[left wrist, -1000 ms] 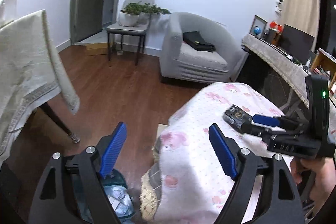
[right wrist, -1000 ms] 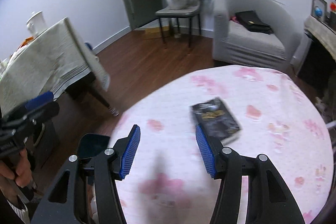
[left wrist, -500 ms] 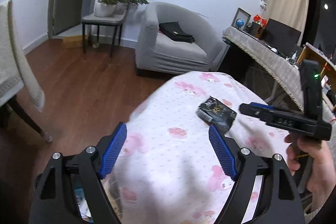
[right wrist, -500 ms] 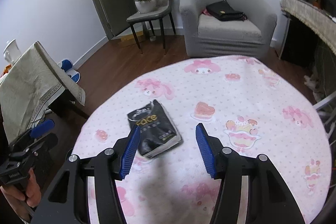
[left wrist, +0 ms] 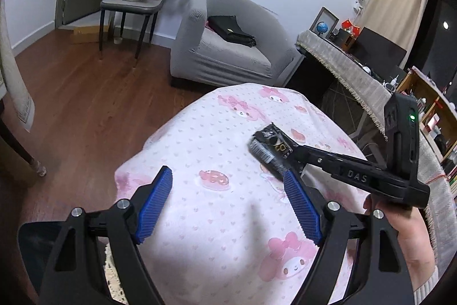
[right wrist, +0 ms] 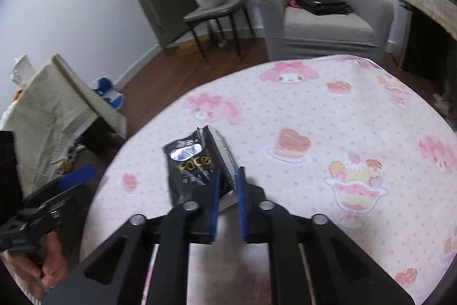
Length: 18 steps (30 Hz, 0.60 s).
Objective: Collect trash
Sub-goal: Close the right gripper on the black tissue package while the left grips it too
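The black tissue pack (right wrist: 197,167) lies on the round table (right wrist: 328,116) with its pink cartoon cloth, its near corner pinched between the narrow blue jaws of the right gripper (right wrist: 227,179); only the right wrist view shows the "Face" lettering and torn top. The left wrist view shows the left gripper (left wrist: 228,187) spread wide over bare cloth, holding nothing; there the right gripper's arm hides the pack's near end
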Motion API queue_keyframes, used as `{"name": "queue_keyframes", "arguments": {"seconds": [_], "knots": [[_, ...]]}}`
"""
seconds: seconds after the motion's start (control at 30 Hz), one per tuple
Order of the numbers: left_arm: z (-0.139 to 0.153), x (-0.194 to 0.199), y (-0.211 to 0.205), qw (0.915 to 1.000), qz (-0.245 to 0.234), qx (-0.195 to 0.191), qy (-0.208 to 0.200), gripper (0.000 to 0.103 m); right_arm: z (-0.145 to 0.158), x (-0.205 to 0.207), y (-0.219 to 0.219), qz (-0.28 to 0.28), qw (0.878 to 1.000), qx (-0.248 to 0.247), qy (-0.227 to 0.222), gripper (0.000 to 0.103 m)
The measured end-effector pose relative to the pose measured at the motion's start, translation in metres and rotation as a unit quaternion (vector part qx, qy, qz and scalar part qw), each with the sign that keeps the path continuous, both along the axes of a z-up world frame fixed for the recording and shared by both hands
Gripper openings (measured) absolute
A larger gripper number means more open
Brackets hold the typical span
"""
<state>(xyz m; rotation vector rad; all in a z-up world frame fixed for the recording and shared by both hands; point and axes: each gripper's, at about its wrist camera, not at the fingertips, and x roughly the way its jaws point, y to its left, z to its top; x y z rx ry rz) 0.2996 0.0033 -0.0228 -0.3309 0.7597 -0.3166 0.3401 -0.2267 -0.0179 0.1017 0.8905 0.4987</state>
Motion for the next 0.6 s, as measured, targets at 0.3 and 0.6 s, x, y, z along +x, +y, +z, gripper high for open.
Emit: {"name": "queue_keyframes", "arguments": {"seconds": [0.3, 0.6], "knots": [[-0.014, 0.018, -0.006, 0.9973, -0.002, -0.062, 0.040, 0.075, -0.003, -0.010, -0.003, 0.048, 0.998, -0.026, -0.006, 0.008], [-0.018, 0.036, -0.019, 0.9940, 0.012, -0.093, 0.057, 0.071, -0.001, -0.024, 0.010, 0.097, 0.993, -0.049, -0.034, 0.008]]}}
